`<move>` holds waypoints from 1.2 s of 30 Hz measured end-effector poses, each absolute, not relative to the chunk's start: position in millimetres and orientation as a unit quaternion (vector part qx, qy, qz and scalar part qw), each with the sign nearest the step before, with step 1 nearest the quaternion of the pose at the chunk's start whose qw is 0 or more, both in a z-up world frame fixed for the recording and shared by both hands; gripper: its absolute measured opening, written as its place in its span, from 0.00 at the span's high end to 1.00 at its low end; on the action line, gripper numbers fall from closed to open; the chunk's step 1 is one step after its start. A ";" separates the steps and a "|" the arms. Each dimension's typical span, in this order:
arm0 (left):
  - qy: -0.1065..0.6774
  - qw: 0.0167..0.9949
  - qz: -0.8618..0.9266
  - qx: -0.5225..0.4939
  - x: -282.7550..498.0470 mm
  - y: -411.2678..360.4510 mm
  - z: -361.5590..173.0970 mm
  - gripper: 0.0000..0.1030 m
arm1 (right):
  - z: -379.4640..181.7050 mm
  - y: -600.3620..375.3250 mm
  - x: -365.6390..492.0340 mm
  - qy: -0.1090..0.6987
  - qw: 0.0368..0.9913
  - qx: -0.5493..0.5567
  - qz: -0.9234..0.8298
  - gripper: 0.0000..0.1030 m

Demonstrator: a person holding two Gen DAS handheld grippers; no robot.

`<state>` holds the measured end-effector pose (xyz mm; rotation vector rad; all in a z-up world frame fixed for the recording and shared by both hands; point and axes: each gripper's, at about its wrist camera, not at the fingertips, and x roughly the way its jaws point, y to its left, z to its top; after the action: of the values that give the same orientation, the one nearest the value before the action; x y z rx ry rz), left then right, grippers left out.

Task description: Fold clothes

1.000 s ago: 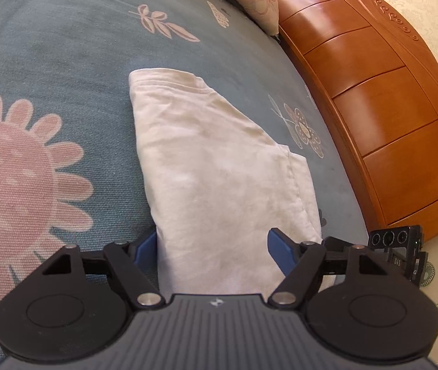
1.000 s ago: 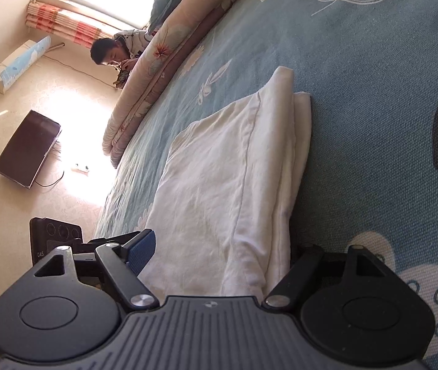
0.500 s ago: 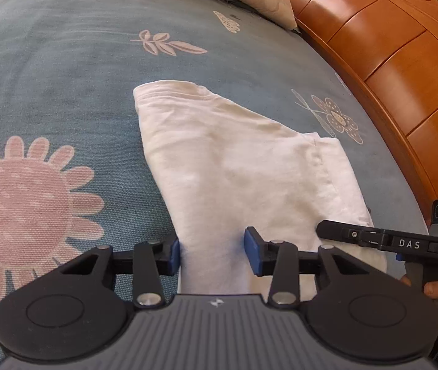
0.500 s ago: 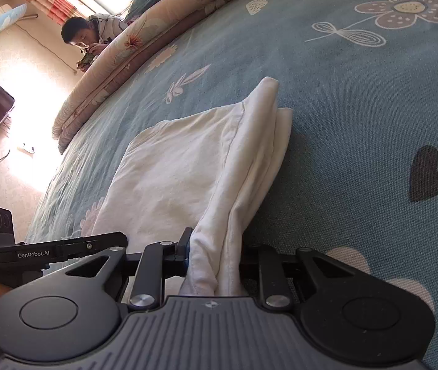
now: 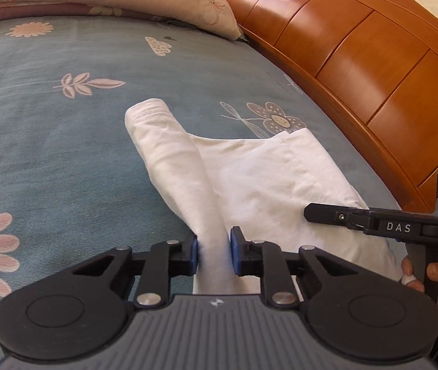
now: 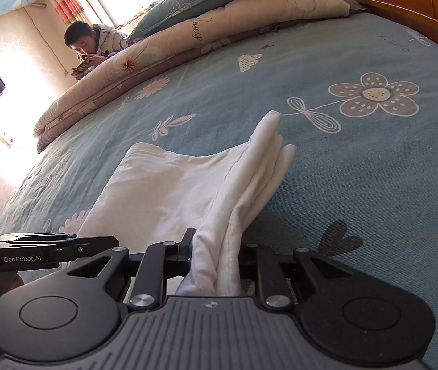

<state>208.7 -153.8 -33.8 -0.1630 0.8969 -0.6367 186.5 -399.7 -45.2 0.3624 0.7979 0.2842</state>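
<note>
White garment (image 5: 259,182), centre frame on the bed (image 5: 49,141). Left gripper (image 5: 213,254), jaws closing, pinches one near corner; right gripper (image 6: 211,254), jaws clamped, pinches the other. Risk: thin bunched cloth may slip out during the lift, spoiling the fold.

Right gripper (image 6: 212,254) jaws clamp bunched white garment (image 6: 188,185) above bedspread (image 6: 357,160).
</note>
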 end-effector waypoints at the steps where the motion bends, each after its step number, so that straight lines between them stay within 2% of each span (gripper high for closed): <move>1: 0.423 0.848 -0.311 -0.075 209.2 -165.8 -32.2 0.82 | -41.4 -407.7 183.2 0.381 0.900 0.170 0.128 0.78; 11: 0.401 0.831 -0.384 -0.041 210.0 -284.5 -31.9 0.82 | -19.3 -512.7 161.1 0.353 0.925 0.138 0.031 0.78; 17: 0.390 0.831 -0.396 -0.026 212.7 -337.3 -46.6 0.82 | -35.9 -557.9 161.4 0.353 0.929 0.113 -0.016 0.79; 22: 0.384 0.835 -0.394 -0.011 208.3 -349.1 -60.4 0.81 | -63.1 -585.9 173.6 0.355 0.927 0.113 -0.028 0.78; 24: 0.391 0.833 -0.392 0.004 207.2 -342.7 -61.6 0.78 | -75.9 -595.5 175.8 0.367 0.920 0.132 -0.033 0.74; 25: 0.395 0.830 -0.393 0.011 207.0 -338.3 -61.7 0.72 | -80.3 -600.5 173.2 0.370 0.917 0.143 -0.040 0.71; 27: 0.396 0.831 -0.389 0.025 208.7 -324.3 -58.1 0.69 | -83.2 -611.1 162.8 0.370 0.912 0.168 -0.054 0.60; 30: 0.368 0.847 -0.380 0.057 206.2 -308.2 -44.9 0.71 | -73.3 -625.4 137.0 0.355 0.912 0.189 -0.082 0.54; 36: 0.309 0.839 -0.434 0.110 205.3 -334.6 -24.7 0.62 | -54.1 -615.6 111.6 0.327 0.923 0.198 -0.050 0.55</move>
<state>205.3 -334.6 -24.7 0.2328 0.6539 -0.9177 111.6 -615.6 -54.1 0.4068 0.6719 -0.1030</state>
